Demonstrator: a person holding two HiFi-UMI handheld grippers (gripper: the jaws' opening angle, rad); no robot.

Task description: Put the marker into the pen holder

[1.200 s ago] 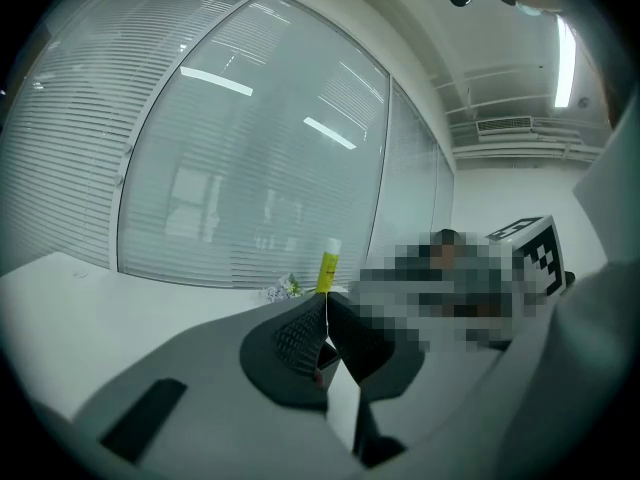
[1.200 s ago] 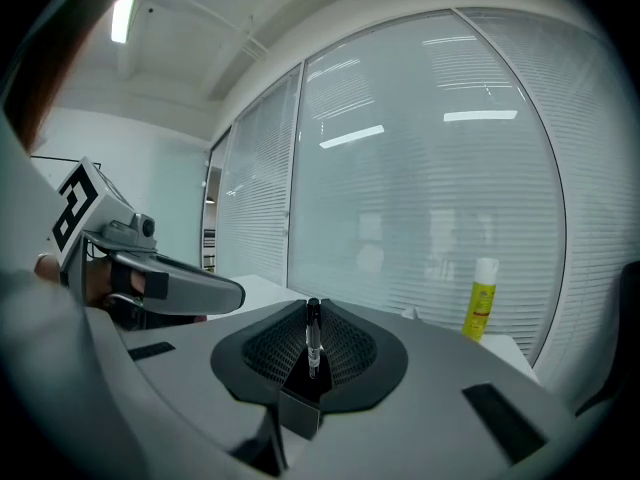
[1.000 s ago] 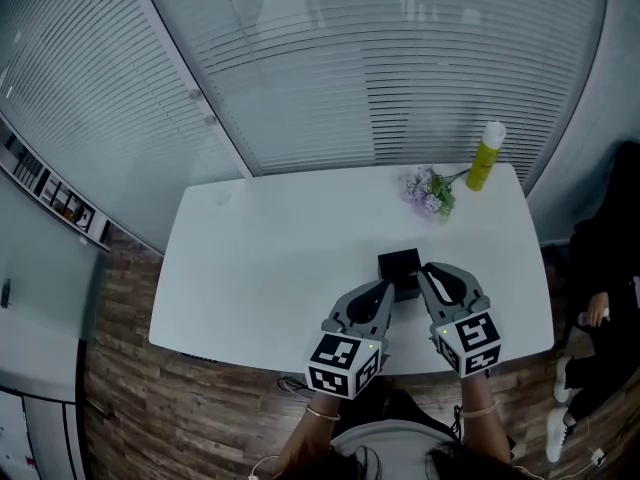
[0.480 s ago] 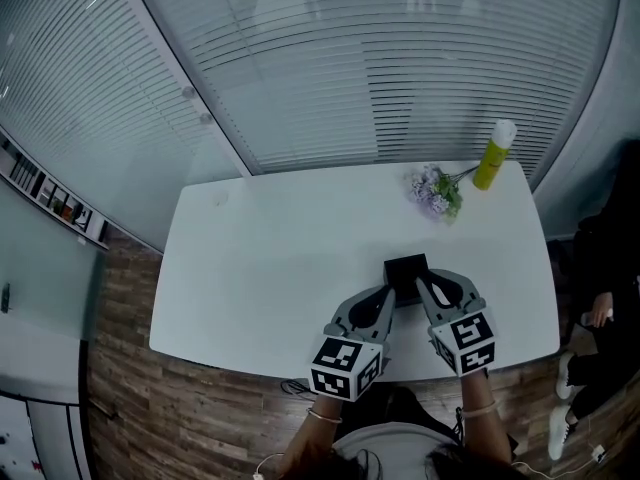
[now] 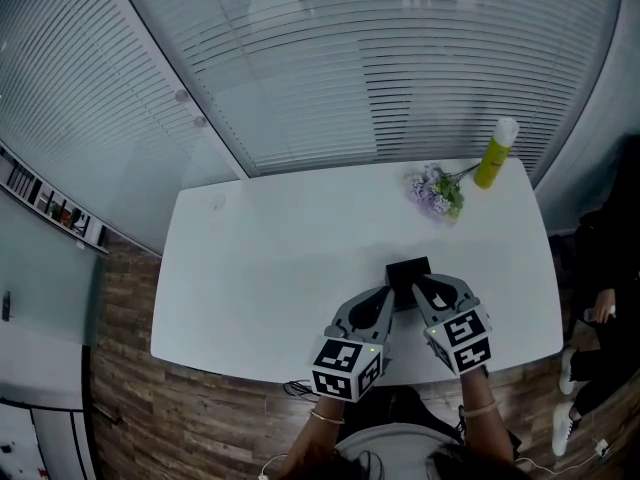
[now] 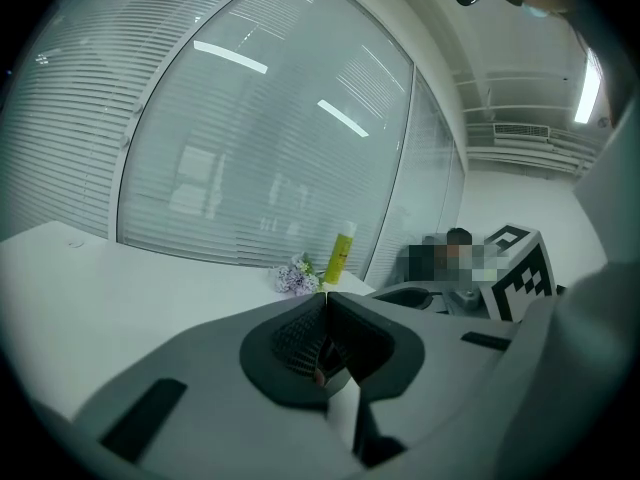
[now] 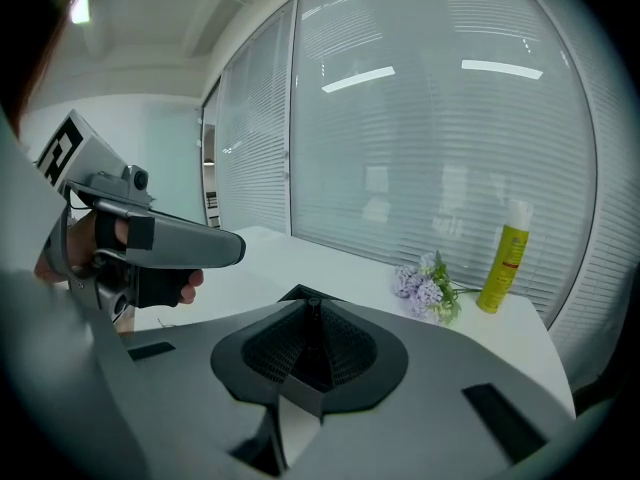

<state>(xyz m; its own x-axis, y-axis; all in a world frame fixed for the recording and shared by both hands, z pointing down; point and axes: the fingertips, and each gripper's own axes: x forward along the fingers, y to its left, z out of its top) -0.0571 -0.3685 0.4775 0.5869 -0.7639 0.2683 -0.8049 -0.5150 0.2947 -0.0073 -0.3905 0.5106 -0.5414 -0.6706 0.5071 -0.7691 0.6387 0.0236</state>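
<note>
- Surface (image 5: 270, 258): white, with rounded corners, standing on a wood-plank floor (image 5: 130, 408) in front of slatted blinds (image 5: 400, 68).
- Pen holder (image 5: 407, 268): a black, square box, upright near the near edge of the surface, right of the middle. In the right gripper view only its dark top corner (image 7: 300, 291) shows, just behind the jaw tips.
- Right gripper (image 5: 420, 286): the jaws are clamped on a slim dark shaft, taken to be the marker (image 7: 311, 345). It stands upright between the ribbed pads, as the right gripper view (image 7: 311, 303) shows.
- Marker position: held in the right gripper at the near right edge of the pen holder. The head view does not show the marker itself, and whether its tip is inside the holder cannot be told.
- Left gripper (image 5: 388, 293): the tips are just beside the left side of the pen holder. The jaws are closed tip to tip in the left gripper view (image 6: 322, 296). A small reddish speck low in the seam cannot be identified.
- Flowers (image 5: 435, 190): a small purple bunch lying near the far right corner of the surface.
- Bottle (image 5: 494, 155): yellow with a white cap, upright at the far right corner, just beyond the flowers.
</note>
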